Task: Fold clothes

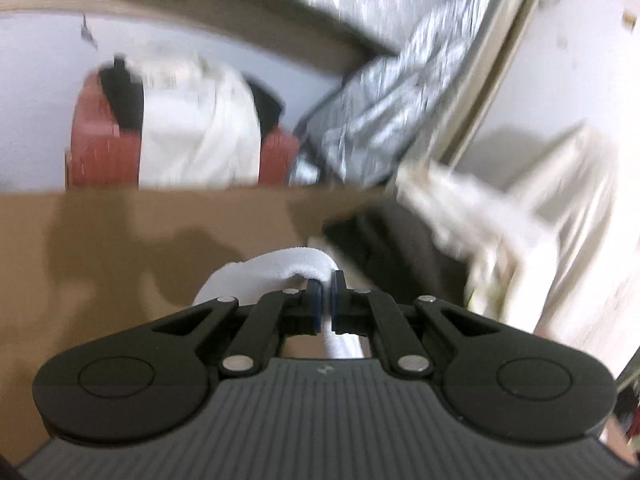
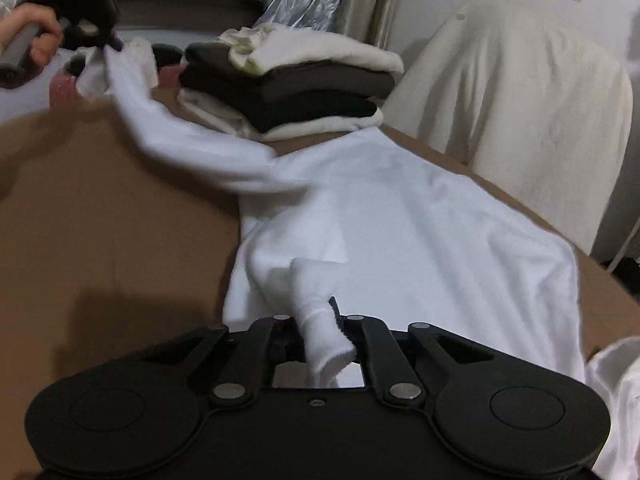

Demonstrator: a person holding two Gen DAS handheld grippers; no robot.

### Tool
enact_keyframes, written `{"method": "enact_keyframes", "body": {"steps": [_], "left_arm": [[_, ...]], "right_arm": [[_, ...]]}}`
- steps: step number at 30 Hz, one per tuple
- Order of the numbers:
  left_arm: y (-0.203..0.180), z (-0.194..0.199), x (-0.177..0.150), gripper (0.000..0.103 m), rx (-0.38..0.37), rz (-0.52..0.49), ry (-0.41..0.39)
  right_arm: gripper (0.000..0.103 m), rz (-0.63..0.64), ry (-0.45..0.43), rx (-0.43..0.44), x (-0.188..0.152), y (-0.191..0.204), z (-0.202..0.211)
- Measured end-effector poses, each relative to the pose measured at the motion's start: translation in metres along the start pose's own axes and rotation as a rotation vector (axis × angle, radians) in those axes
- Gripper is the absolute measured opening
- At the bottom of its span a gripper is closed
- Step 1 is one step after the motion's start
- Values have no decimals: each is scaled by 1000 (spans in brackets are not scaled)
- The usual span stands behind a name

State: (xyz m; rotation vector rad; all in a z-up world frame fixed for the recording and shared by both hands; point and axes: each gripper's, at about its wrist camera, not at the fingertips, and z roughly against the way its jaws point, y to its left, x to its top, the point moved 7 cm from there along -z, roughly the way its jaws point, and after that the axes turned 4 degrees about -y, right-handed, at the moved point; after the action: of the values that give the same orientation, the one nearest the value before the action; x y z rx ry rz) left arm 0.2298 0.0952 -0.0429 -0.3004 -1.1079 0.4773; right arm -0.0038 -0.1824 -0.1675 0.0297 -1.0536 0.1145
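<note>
A: Where does the white long-sleeved garment (image 2: 400, 232) lie from the grippers?

B: Its body is spread on the brown tabletop (image 2: 100, 220), running away from the right gripper (image 2: 324, 320) toward the stack of folded clothes (image 2: 288, 92). Its long axis follows that line.

A: And the grips?

B: The right gripper's jaws are pinched on a bunch of the near edge. The left gripper (image 2: 110, 42), raised at far left, is clamped on the sleeve (image 2: 168, 128), which stretches up from the shoulder.

A: So the fold?

B: Probably the left hand carries the sleeve across the body; it is nearer.
</note>
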Motion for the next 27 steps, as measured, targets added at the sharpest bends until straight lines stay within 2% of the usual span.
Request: {"method": "enact_keyframes", "body": {"steps": [2,4,5,7,8,9,10,11,12,14,15,16,17,19,22,23,25,27], "left_arm": [[4,8,22,3,-8,40,-44],[18,-6,24,3,43,95,1],[27,-20,14,3,113,102,46],[40,-53,-20,4,188,101,162],[47,-68,-37,4,226,101,220],[53,-84,-53,4,263,100,275],[57,-95,-68,4,295,90,304],[59,-99,-73,7,317,82,300],[61,-104,-78,10,338,74,296],[60,-109,-83,23,350,58,286],[57,-107,-82,30,339,46,284],[54,-105,-81,46,327,35,280],[51,-98,-76,56,313,28,265],[45,-86,-66,57,285,14,236],[46,-66,-52,75,258,22,205],[48,-60,-48,76,251,30,201],[57,-52,-51,76,238,60,254],[66,-46,-65,72,202,115,350]], "right_arm": [[6,-255,-76,173,12,-29,14],[6,-514,-70,306,7,-69,13],[6,-606,-35,280,-1,-89,7],[6,-695,61,93,-20,-123,-5],[7,-687,109,-5,-27,-133,-10],[9,-615,141,-85,-28,-132,-13],[14,-538,155,-139,-27,-127,-16],[18,-466,163,-187,-26,-122,-18],[24,-402,164,-229,-24,-116,-19],[48,-277,166,-318,-21,-104,-21],[50,-235,162,-356,-19,-101,-20],[50,-211,153,-375,-17,-100,-17],[50,-186,143,-395,-16,-98,-15],[50,-159,109,-435,-13,-100,-1],[55,-132,62,-520,-9,-98,22],[56,-131,51,-542,-7,-98,28],[56,-147,29,-560,-6,-94,40],[56,-164,14,-571,-7,-88,47]]}}
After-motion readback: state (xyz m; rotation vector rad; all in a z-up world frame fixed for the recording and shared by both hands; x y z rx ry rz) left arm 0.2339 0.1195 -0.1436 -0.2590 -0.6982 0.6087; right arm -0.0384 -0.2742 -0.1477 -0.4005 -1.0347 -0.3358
